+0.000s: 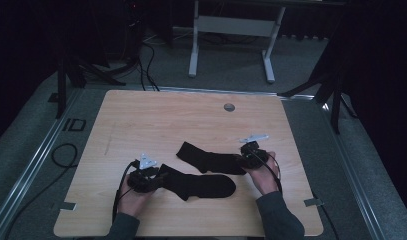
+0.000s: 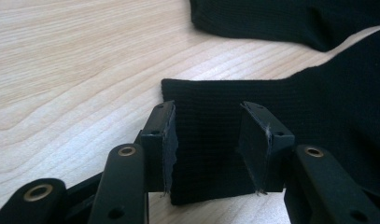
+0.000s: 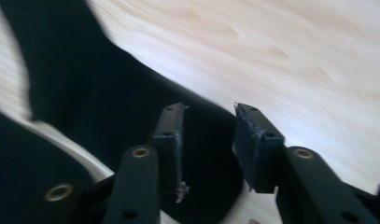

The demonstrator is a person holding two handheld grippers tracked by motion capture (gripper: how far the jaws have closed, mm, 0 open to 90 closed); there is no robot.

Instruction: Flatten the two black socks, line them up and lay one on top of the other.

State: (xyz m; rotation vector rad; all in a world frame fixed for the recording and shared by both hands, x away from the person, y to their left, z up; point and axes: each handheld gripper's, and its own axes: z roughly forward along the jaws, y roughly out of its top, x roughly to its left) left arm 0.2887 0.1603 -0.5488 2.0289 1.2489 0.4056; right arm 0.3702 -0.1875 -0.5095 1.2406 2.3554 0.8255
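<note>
Two black socks lie on the wooden table [image 1: 141,115]. The nearer sock [image 1: 198,185] has its ribbed cuff [image 2: 206,107] flat on the wood between the jaws of my left gripper [image 1: 158,176] [image 2: 208,140]; the pads stand apart on either side of it and do not press it. The farther sock [image 1: 206,157] [image 2: 281,18] stretches toward my right gripper [image 1: 239,159]. In the right gripper view, which is blurred, that gripper [image 3: 208,116] is open, with the sock's rounded end [image 3: 85,84] beneath and between the jaws.
A grey round cap [image 1: 229,107] sits in the table near its far edge. Behind the table stands a white desk frame [image 1: 231,30]. Cables [image 1: 66,155] trail over the grey floor at the left, and metal rails run along both sides.
</note>
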